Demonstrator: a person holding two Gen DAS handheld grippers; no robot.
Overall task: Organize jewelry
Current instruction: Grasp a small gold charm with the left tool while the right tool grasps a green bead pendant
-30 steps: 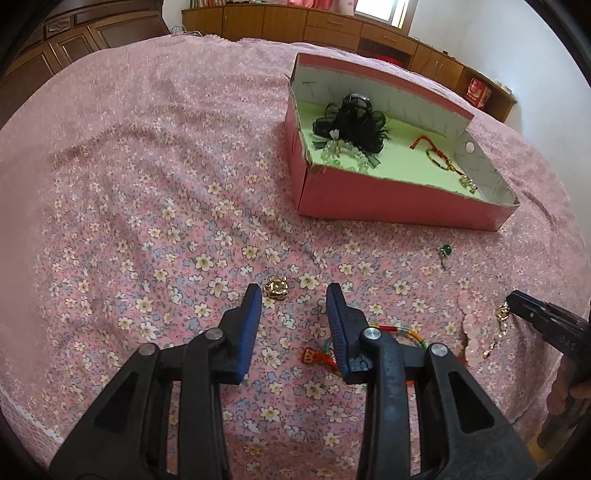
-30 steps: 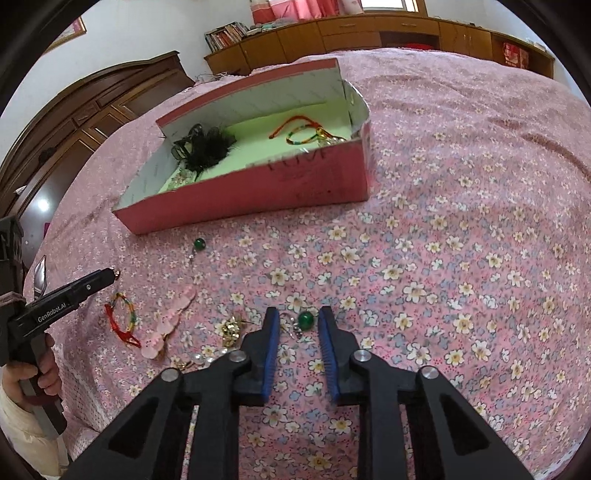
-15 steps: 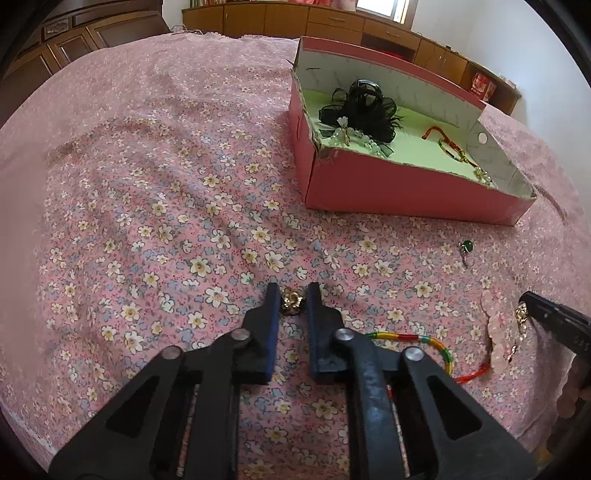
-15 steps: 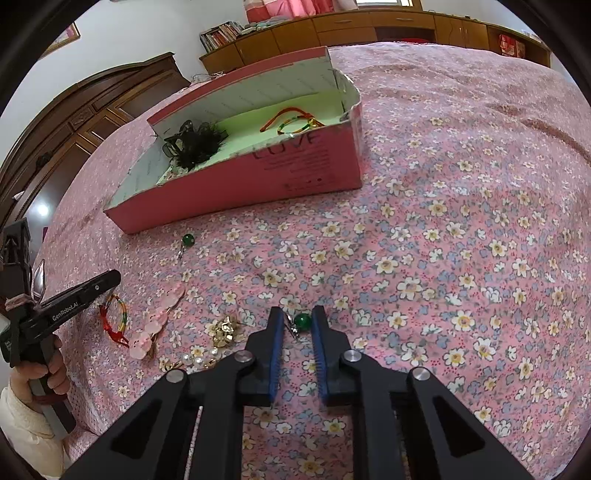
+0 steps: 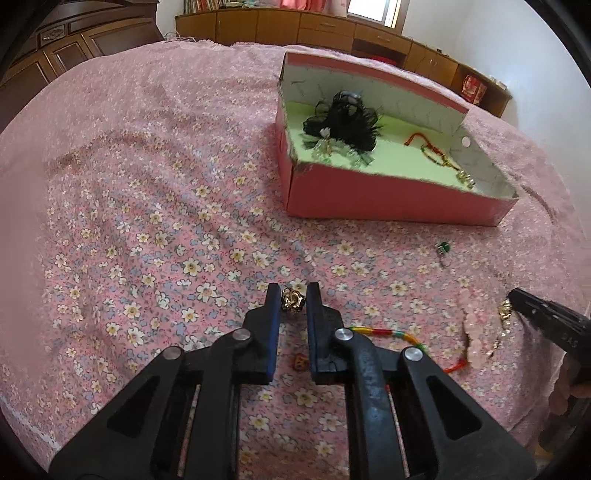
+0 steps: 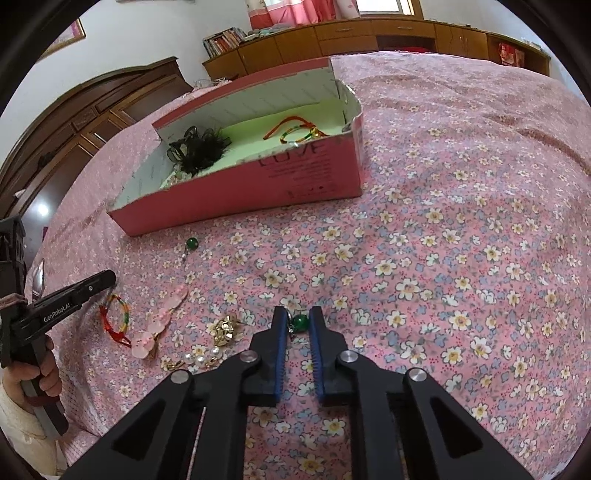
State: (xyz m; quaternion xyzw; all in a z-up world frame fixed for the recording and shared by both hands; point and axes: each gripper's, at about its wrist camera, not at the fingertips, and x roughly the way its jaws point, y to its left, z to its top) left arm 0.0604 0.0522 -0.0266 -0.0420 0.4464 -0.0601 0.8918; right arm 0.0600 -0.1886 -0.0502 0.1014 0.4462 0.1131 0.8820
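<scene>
My left gripper (image 5: 293,297) is shut on a small gold flower piece (image 5: 292,300) and holds it above the floral bedspread. My right gripper (image 6: 298,322) is shut on a green bead earring (image 6: 299,323). A pink box (image 5: 388,203) with a green floor holds a black hair bow (image 5: 347,120) and a red cord bracelet (image 5: 432,147). It also shows in the right wrist view (image 6: 258,184). Loose on the bed lie a rainbow cord bracelet (image 6: 118,317), a pink bead strand (image 6: 159,321), a gold piece (image 6: 225,328), pearls (image 6: 199,358) and a second green earring (image 6: 191,243).
The bed's pink floral cover (image 5: 147,206) fills both views. Wooden cabinets (image 5: 332,26) line the far wall, and a dark wardrobe (image 6: 92,110) stands at the left. The bed's edge runs close under both grippers.
Both grippers have closed from open onto their pieces. The left has lifted the gold flower piece off the cover; the right holds the green earring and has risen a little.
</scene>
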